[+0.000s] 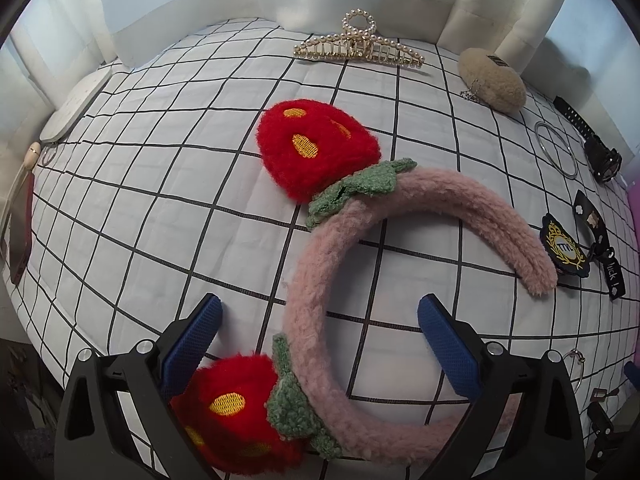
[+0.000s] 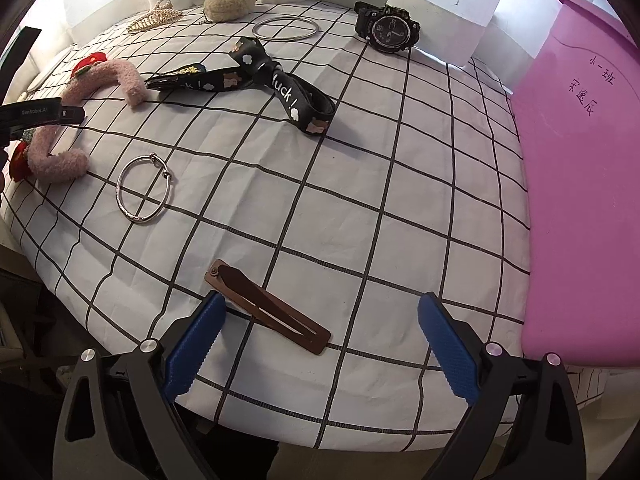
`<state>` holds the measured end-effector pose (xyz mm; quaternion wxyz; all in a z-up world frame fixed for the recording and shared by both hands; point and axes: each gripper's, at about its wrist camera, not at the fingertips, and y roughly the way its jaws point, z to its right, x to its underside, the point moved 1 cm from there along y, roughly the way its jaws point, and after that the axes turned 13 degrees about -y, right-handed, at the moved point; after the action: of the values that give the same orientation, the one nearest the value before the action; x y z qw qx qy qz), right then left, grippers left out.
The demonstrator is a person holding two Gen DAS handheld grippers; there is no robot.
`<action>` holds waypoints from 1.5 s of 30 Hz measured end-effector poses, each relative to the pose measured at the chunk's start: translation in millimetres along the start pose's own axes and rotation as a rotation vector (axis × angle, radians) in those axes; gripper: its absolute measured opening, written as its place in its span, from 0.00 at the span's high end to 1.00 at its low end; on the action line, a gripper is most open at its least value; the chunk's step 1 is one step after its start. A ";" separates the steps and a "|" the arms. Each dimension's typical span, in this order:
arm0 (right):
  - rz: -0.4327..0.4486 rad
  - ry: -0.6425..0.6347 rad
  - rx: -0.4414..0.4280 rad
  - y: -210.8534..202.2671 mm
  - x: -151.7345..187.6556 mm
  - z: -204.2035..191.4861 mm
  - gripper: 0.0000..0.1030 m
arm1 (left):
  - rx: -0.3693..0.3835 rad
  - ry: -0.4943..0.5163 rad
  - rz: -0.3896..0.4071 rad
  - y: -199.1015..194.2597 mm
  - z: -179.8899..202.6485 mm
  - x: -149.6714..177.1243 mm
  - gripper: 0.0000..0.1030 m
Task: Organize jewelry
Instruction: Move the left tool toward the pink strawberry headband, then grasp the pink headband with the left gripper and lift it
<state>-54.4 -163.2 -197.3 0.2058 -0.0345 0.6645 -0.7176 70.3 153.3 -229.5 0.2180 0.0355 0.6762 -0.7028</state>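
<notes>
Down low, left gripper [image 1: 318,338] gaped wide astride the pink strawberry headband [image 1: 400,216], gripping nothing, right gripper [image 2: 320,336] equally wide over brown hair clip [image 2: 268,306], pink tray [image 2: 580,200] alongside.

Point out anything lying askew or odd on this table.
Nothing looks damaged or spilled. The black printed bow lies sprawled with its tails splayed, and the brown hair clip sits diagonal to the checked tablecloth's grid, close to the near edge.

A home: checked tablecloth [image 2: 360,200] (accessories strewn over it) before white curtains [image 1: 480,0].
</notes>
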 end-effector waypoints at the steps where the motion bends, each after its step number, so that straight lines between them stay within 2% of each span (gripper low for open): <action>1: 0.007 0.005 -0.023 -0.6 0.5 0.7 0.18 | 0.002 0.002 0.000 -1.0 0.9 1.4 0.10; 2: 0.017 0.001 -0.043 -2.0 0.4 -0.5 0.28 | 0.004 0.006 0.001 -2.5 1.7 2.6 0.11; 6: 0.043 -0.041 -0.078 -11.3 0.8 -13.0 0.54 | 0.016 0.025 0.003 -7.6 6.4 6.0 0.21; 7: 0.048 -0.049 -0.078 -12.0 -0.3 -14.1 0.65 | 0.018 0.029 0.003 -9.1 7.3 6.0 0.27; 8: 0.051 -0.057 -0.077 -11.7 -3.2 -13.8 0.81 | 0.021 0.031 0.006 -11.2 8.2 6.4 0.30; 10: 0.049 -0.067 -0.072 -12.0 -6.0 -15.3 0.87 | 0.028 0.035 0.011 -14.9 9.2 6.3 0.54; 11: 0.052 -0.061 -0.080 -12.2 -6.4 -14.8 0.87 | 0.025 0.037 0.014 -16.2 9.5 5.6 0.60; 13: 0.059 -0.042 -0.092 -11.3 -6.8 -11.1 0.88 | 0.034 0.028 0.010 -17.5 6.9 4.0 0.88; 16: 0.078 -0.004 -0.119 -14.7 -7.7 -7.8 0.88 | 0.068 0.004 0.001 -18.8 1.2 2.0 0.89; 23: 0.128 0.033 -0.169 -26.5 -20.6 -3.9 0.88 | 0.110 -0.014 0.048 -39.5 -0.3 -1.2 0.90; 31: 0.213 0.068 -0.205 -52.3 -38.5 5.6 0.88 | 0.170 -0.025 0.137 -88.0 3.5 -11.6 0.90; 37: 0.302 0.079 -0.191 -88.4 -52.7 18.1 0.88 | 0.220 0.028 0.222 -133.0 26.8 -17.2 0.90; 45: 0.442 0.109 -0.121 -154.9 -53.2 51.9 0.88 | 0.324 0.133 0.307 -185.7 86.2 -17.7 0.90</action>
<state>-27.6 -188.8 -29.5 0.3196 0.1384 0.7077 -0.6147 41.6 72.9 -42.7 0.2687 0.2187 0.5543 -0.7568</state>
